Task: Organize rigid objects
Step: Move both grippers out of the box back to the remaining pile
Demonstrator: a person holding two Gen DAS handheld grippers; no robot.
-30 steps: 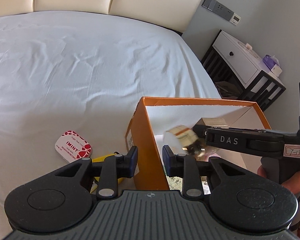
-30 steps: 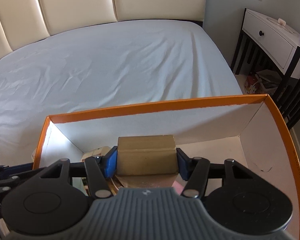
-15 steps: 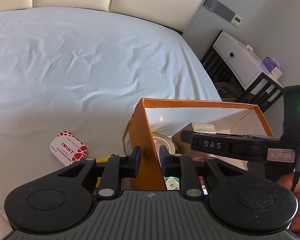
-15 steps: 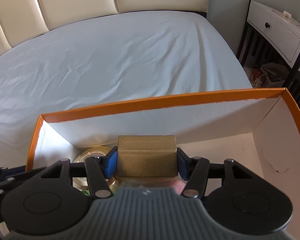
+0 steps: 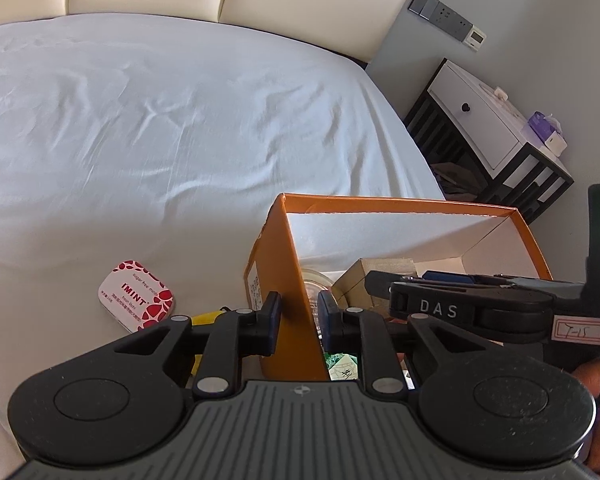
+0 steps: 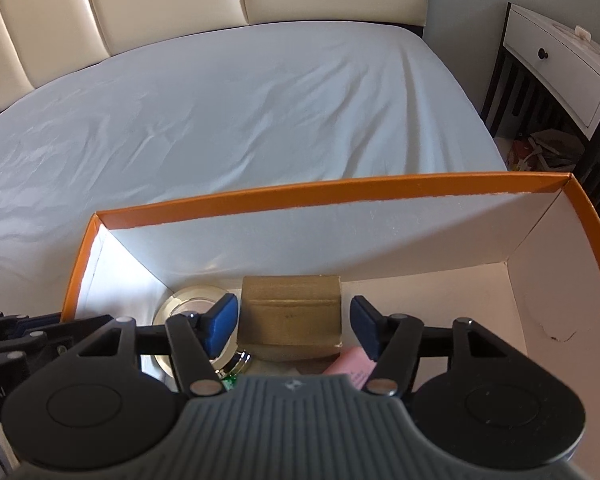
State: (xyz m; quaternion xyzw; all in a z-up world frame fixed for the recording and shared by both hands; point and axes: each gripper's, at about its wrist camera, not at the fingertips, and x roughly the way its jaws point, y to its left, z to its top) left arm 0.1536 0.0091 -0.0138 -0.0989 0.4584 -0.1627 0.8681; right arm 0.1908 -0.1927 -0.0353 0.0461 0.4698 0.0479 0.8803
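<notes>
An orange box [image 6: 340, 192] with a white inside stands on the bed. My right gripper [image 6: 290, 324] is open inside it, its pads apart on either side of a tan block [image 6: 290, 314] that rests in the box. A round metal tin [image 6: 188, 304] lies left of the block and a pink item [image 6: 352, 366] below it. My left gripper [image 5: 298, 314] straddles the box's left wall [image 5: 292, 264], nearly closed on it; I cannot tell if the pads touch. The block [image 5: 360, 284] and right gripper [image 5: 440, 308] show in the left wrist view.
A red and white IMINT mint tin [image 5: 136, 300] and a yellow item [image 5: 204, 318] lie on the white sheet left of the box. A white nightstand [image 5: 488, 128] stands right of the bed. A cream headboard [image 6: 140, 4] is at the back.
My right gripper has opened and let go of the tan block, which now rests in the box. The round tin has settled beside it. My left gripper stayed at the box wall.
</notes>
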